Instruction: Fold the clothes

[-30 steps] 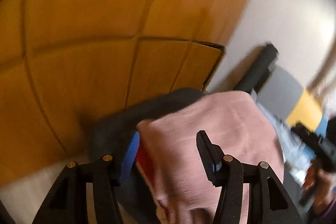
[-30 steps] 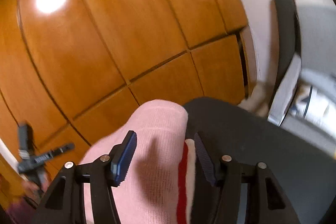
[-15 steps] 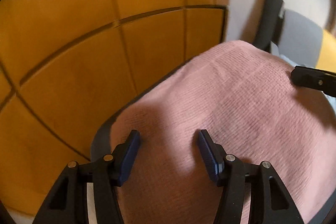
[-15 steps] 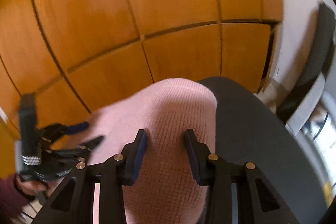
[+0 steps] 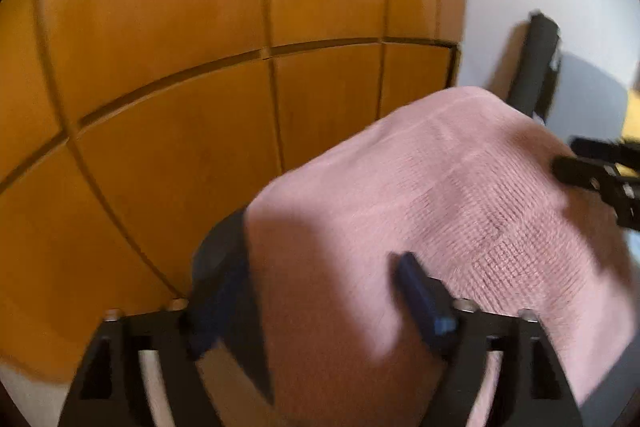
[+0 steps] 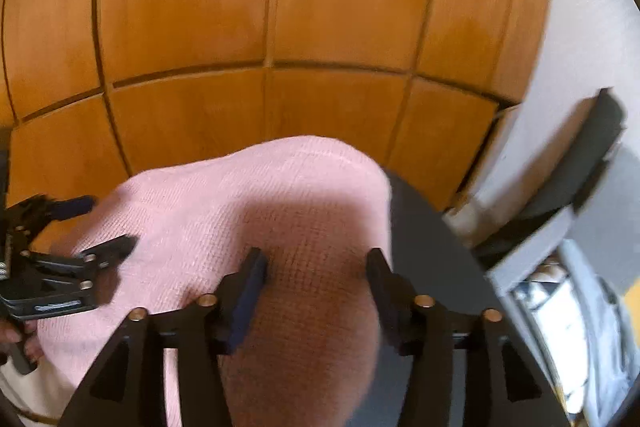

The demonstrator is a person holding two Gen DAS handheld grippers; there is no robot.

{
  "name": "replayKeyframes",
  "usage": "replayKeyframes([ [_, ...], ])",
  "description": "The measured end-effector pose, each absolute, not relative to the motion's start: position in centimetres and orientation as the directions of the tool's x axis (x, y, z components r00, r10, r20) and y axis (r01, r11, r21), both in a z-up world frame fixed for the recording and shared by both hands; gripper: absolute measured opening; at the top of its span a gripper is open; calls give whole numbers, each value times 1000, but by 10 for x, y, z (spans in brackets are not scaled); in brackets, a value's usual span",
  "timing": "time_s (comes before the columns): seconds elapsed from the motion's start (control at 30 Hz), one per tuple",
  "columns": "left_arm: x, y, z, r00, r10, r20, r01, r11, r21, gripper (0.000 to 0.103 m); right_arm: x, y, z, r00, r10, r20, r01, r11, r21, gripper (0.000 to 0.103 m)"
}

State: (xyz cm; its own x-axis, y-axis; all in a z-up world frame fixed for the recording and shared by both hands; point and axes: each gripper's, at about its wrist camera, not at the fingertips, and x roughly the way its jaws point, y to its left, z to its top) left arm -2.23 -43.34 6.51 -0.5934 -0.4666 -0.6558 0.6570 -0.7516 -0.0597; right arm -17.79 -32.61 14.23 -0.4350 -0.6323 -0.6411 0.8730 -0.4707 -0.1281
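Between both grippers: pink knit garment point(image 5: 440, 195), long axis side to side.
Left gripper point(image 5: 316, 291): jaws opening (cloth between, unclamped).
Right gripper point(image 6: 316, 267): likewise opening, equally near.

The left gripper point(image 5: 316, 291) is seen at the bottom of its own view, angled downward, its jaws opening with pink cloth lying between them; no pad is pressed on it. In the right wrist view it is found at the left edge point(image 6: 108, 227), with fingertips point(image 6: 12, 337) of the holding hand glimpsed in the lower left. The right gripper point(image 6: 316, 269) is likewise tilted down, jaws opening, cloth between them, unpressed.
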Motion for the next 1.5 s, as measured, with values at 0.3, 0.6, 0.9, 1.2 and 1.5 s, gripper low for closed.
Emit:
replayKeyframes([
  [0.3, 52, -342, 61, -613, -538, -578, 696, -714, -73, 103, -90, -194, 128, -566, -660, -494, 781, -620, -66, 88],
  [0.6, 63, -255, -19, -519, -547, -657, 684, -727, 64, 103, -42, -142, 16, -538, -544, -644, 694, -720, 28, 88],
  [0.9, 73, -242, -47, -475, -523, -708, 693, -718, 66, 103, -25, -160, -7, -552, -527, -647, 720, -692, -51, 88],
  [1.2, 82, -250, -43, -466, -506, -726, 723, -691, 17, 103, -2, -161, -7, -583, -542, -606, 730, -677, -96, 88],
  [1.5, 83, -244, -37, -476, -522, -707, 703, -710, 51, 103, -7, -158, -7, -580, -546, -604, 723, -687, -72, 88],
])
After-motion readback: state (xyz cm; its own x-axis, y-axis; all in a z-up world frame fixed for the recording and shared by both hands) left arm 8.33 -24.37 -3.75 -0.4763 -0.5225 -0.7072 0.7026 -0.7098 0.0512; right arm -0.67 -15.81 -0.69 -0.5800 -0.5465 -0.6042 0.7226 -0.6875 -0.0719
